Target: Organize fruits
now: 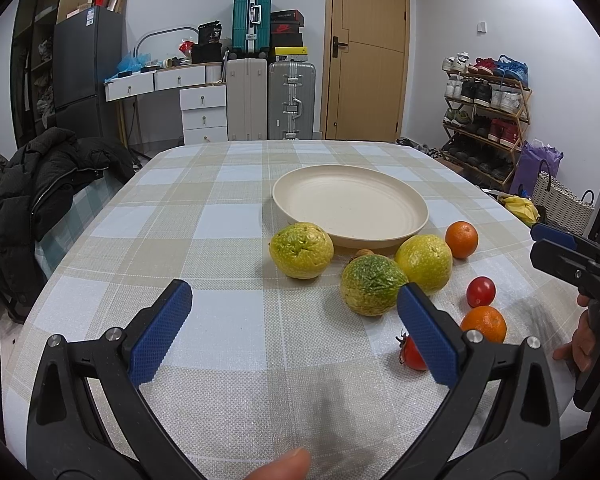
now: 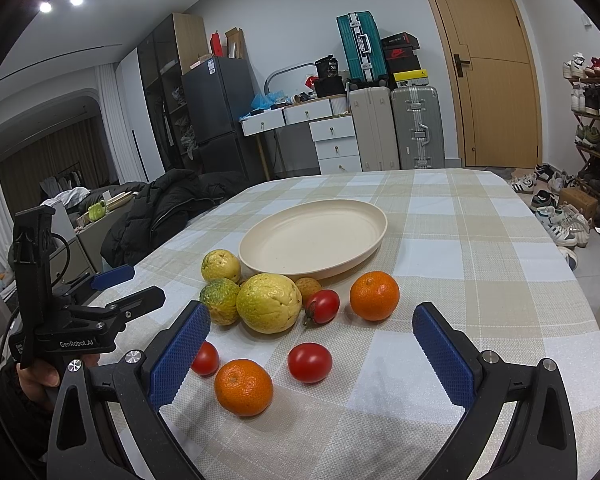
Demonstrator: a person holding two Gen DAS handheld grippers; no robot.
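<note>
The left gripper [image 1: 294,320] hangs spread wide above the checked tablecloth [image 1: 204,240], holding nothing. Beyond it, three yellow-green fruits [image 1: 302,250], two oranges [image 1: 461,239] and what seem to be tomatoes [image 1: 480,291] lie before the bare cream plate [image 1: 350,206]. The right gripper [image 2: 310,344] gapes likewise over an orange [image 2: 243,387].

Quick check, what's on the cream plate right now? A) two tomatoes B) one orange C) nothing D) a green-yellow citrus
C: the cream plate shows only bare surface in both wrist views; the oranges, e.g., the tomatoes, e.g., and the yellow-green citrus, e.g., all sit on the tablecloth in front of it.
</note>
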